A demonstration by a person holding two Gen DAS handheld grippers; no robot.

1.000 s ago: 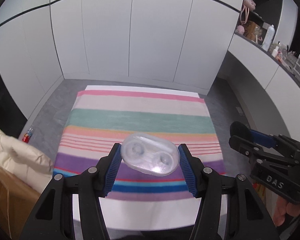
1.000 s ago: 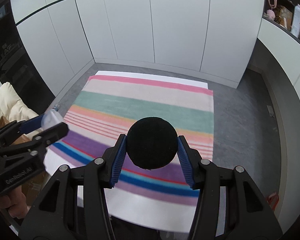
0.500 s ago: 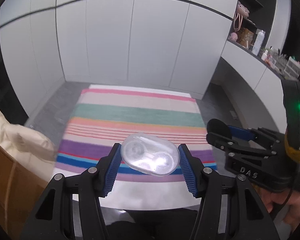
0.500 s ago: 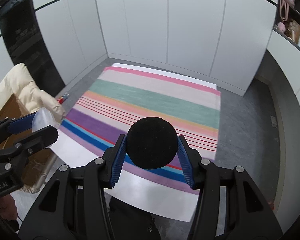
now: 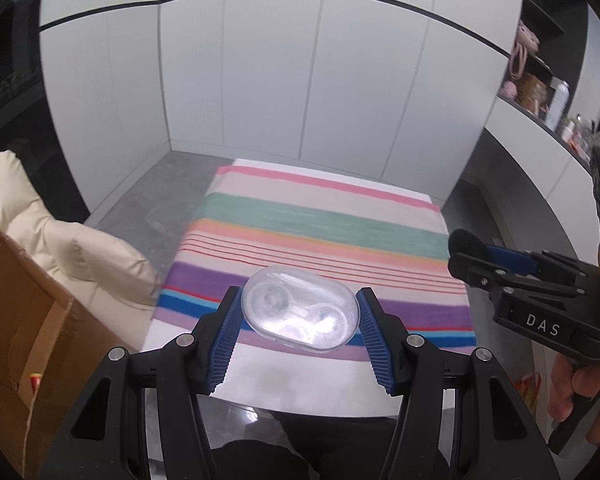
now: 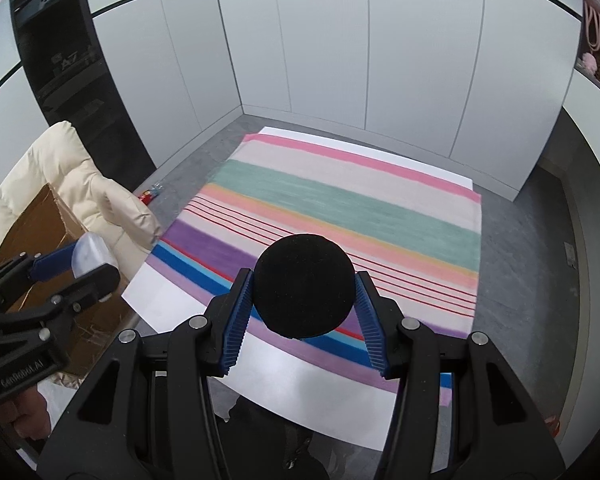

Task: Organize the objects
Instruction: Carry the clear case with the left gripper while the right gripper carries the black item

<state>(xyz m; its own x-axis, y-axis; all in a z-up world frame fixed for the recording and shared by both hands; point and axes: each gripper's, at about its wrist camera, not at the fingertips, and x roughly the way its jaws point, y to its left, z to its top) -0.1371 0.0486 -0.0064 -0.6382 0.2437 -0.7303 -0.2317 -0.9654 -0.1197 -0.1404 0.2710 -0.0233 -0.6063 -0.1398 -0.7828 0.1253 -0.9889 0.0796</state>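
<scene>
White caps "DAS" on the black body of the right gripper [image 5: 472,256], seen in left wrist view. Raised lettering on the black body of the left gripper [image 6: 88,264], right wrist view, approx. "GenRobot.AI", first letters unclear. "A7" in pale print on an item in the dark shelf unit [image 6: 70,65], upper left. No other legible text.

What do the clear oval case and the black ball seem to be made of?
Clear oval case: probably hard plastic, glossy; see-through, with bright glints.
Black ball: probably foam or felt, matte; no shine, faintly fuzzy edge.
</scene>
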